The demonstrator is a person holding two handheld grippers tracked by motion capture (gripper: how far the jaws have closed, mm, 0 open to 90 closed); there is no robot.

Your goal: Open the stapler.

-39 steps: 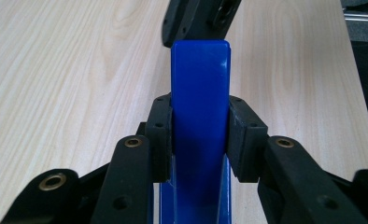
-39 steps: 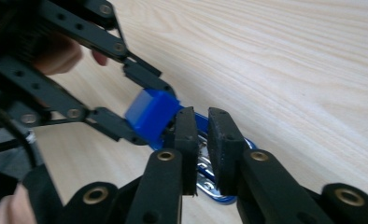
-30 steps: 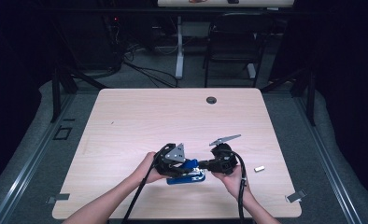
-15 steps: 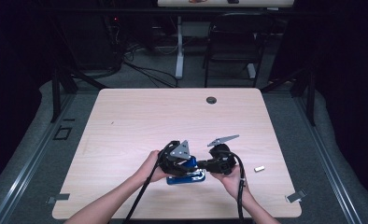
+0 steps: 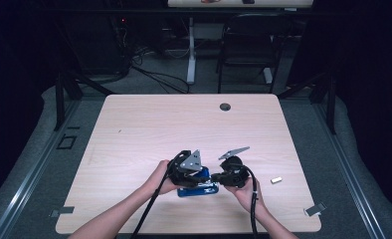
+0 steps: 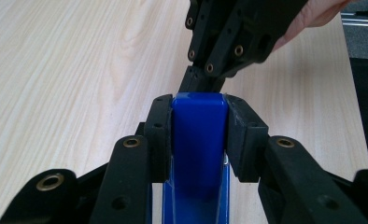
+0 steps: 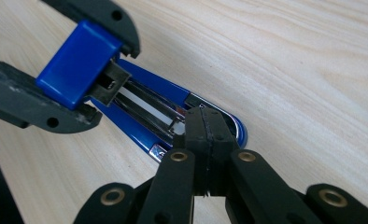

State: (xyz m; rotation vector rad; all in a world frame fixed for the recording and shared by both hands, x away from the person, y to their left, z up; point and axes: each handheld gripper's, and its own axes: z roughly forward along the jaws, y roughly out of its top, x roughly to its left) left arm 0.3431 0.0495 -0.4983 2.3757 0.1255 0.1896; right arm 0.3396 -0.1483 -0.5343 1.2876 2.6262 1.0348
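A blue stapler (image 5: 199, 189) lies near the table's front edge, between both hands. Its blue top cover (image 7: 77, 63) is swung up off the base (image 7: 140, 105), and a pale strip shows in the open metal channel. My left gripper (image 6: 199, 112) is shut on that cover, one jaw on each side. My right gripper (image 7: 203, 126) is shut, its tips down in the front end of the channel. I cannot tell if anything thin sits between them. In the high view the left gripper (image 5: 200, 175) and right gripper (image 5: 214, 177) meet over the stapler.
A small silvery bar (image 5: 276, 180) lies on the table (image 5: 184, 124) to the right of the hands. A black grommet (image 5: 225, 106) sits near the far edge. Tape tabs (image 5: 315, 209) mark the front corners. A chair (image 5: 246, 45) stands beyond the table.
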